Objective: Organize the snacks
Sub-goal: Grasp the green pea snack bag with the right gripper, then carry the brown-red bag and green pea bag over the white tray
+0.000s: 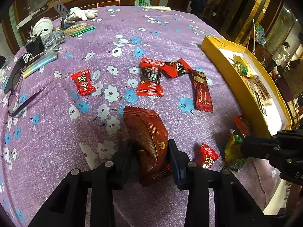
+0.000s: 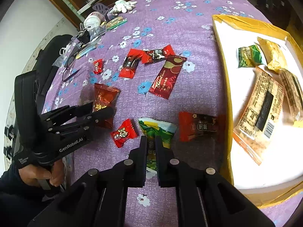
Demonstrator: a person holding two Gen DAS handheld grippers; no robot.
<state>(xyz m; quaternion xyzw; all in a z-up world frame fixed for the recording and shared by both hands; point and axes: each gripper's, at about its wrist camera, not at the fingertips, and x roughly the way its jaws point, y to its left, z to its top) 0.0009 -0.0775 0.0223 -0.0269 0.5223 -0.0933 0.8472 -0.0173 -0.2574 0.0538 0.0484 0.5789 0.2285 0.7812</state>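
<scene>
My left gripper [image 1: 149, 147] is shut on a dark red-brown snack packet [image 1: 147, 132], held on edge over the purple flowered cloth; the same packet [image 2: 104, 102] and left gripper [image 2: 106, 109] show at the left of the right wrist view. My right gripper [image 2: 151, 143] is shut on a green and white packet [image 2: 159, 130], which also appears as the green packet [image 1: 233, 147] at the tip of the right gripper [image 1: 244, 145] in the left wrist view. Loose red candies [image 1: 82, 82] [image 1: 150, 79] [image 2: 124, 132] and a long red bar [image 1: 202, 91] lie around. A yellow box [image 2: 223, 60] stands at the right.
Inside the box lie several packets [image 2: 259, 109], green [image 2: 248, 56] and gold [image 2: 272, 56] among them. Another red packet [image 2: 200, 126] lies against the box wall. Eyeglasses [image 1: 17, 94], a white cup [image 1: 42, 26], a white glove [image 1: 81, 14] and clutter sit at the far left.
</scene>
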